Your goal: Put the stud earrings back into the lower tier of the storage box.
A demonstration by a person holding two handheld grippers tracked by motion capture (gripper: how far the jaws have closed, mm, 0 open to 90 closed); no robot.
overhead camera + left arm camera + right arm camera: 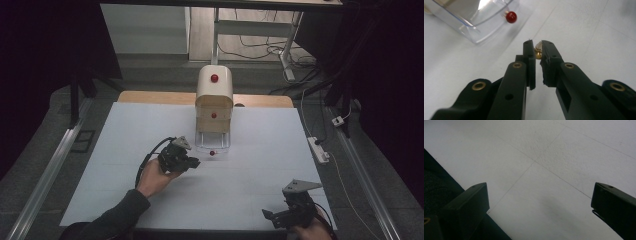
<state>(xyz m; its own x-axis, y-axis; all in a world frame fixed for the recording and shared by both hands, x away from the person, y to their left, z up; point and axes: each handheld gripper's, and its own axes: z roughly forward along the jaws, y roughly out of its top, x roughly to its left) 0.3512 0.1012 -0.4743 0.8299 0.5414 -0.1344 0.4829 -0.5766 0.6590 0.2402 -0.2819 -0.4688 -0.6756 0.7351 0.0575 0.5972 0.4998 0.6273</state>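
White board (250, 170) covers the table, with a dark floor around it. At its far middle stands a small cream cabinet (215, 92) with red knobs, and its clear bottom drawer (212, 142) is pulled out. Near the drawer, the left gripper (538, 47) pinches a small brass piece (538, 51). At the near edge, the right gripper (280, 216) has its jaws wide apart and holds nothing.
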